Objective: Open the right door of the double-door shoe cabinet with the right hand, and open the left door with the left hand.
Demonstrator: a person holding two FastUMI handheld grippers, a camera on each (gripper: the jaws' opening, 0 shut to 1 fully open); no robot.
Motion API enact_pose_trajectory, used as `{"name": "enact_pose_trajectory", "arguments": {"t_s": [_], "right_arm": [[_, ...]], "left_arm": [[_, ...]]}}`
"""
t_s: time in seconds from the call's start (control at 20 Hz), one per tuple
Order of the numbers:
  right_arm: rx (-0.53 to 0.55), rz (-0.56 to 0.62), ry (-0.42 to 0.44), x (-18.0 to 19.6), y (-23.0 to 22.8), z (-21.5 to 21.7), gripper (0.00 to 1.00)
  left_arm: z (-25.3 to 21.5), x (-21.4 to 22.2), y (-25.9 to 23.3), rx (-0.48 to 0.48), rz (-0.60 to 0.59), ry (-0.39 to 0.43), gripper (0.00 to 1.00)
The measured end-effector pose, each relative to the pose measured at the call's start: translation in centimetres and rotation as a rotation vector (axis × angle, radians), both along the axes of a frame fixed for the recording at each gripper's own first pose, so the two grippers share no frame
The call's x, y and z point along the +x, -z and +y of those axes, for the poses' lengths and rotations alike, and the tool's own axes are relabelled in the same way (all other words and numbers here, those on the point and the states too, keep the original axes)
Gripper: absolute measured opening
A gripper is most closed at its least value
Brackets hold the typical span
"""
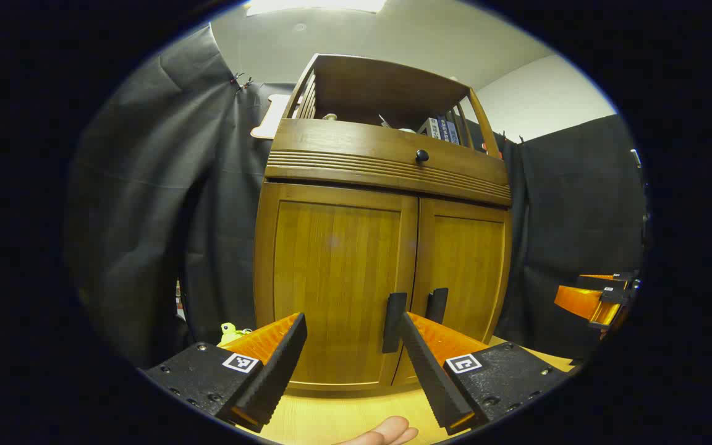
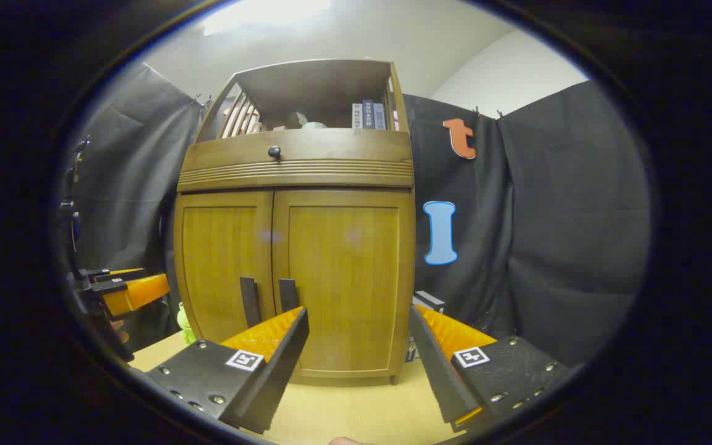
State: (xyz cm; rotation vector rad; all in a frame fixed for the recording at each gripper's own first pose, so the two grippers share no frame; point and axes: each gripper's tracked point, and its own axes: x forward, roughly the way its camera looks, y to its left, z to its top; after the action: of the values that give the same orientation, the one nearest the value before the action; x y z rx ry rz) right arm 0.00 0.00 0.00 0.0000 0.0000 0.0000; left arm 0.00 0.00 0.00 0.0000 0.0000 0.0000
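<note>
The shoe cabinet (image 2: 294, 272) stands on the bench (image 2: 356, 408) near its far edge, both doors closed. This looks like the approach step, nothing grasped yet. The right gripper (image 2: 359, 364) hovers before the right door (image 2: 347, 278), fingers spread wide and empty. The left gripper (image 1: 353, 371) is likewise spread before the left door (image 1: 331, 278). Next, the right gripper must shift toward the right handle (image 2: 287, 295) and pinch it.
</note>
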Motion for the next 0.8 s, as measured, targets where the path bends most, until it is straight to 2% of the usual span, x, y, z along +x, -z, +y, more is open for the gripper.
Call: {"name": "enact_pose_trajectory", "arguments": {"t_s": [0.1, 0.15, 0.2, 0.45, 0.5, 0.55, 0.6, 0.8], "right_arm": [[0.001, 0.004, -0.003, 0.0, 0.1, 0.1, 0.96], [0.002, 0.007, -0.002, 0.0, 0.2, 0.1, 0.96], [0.003, 0.010, -0.002, 0.0, 0.2, 0.1, 0.94], [0.029, 0.005, -0.008, 0.3, 0.2, 0.5, 0.94], [0.034, 0.005, -0.006, 0.4, 0.2, 0.6, 0.99], [0.035, 0.003, -0.007, 0.5, 0.1, 0.7, 0.96], [0.032, 0.004, -0.007, 0.5, 0.2, 0.6, 0.94], [0.025, 0.027, 0.018, 0.8, 0.8, 0.3, 0.96]], "left_arm": [[0.0, 0.0, 0.0, -0.003, 0.000, 0.002, 0.89], [0.0, -0.1, -0.1, -0.004, -0.001, 0.002, 0.94], [0.1, -0.1, -0.2, -0.006, -0.004, 0.001, 0.89], [0.1, -0.2, -0.5, -0.006, -0.023, 0.008, 0.89], [0.2, -0.1, -0.7, -0.006, -0.029, 0.007, 0.94], [0.4, -0.2, -0.8, -0.006, -0.032, 0.001, 0.89], [0.6, -0.1, -0.8, -0.008, -0.033, -0.007, 0.89], [0.6, 0.0, -1.0, -0.008, -0.041, -0.010, 0.89]]}}
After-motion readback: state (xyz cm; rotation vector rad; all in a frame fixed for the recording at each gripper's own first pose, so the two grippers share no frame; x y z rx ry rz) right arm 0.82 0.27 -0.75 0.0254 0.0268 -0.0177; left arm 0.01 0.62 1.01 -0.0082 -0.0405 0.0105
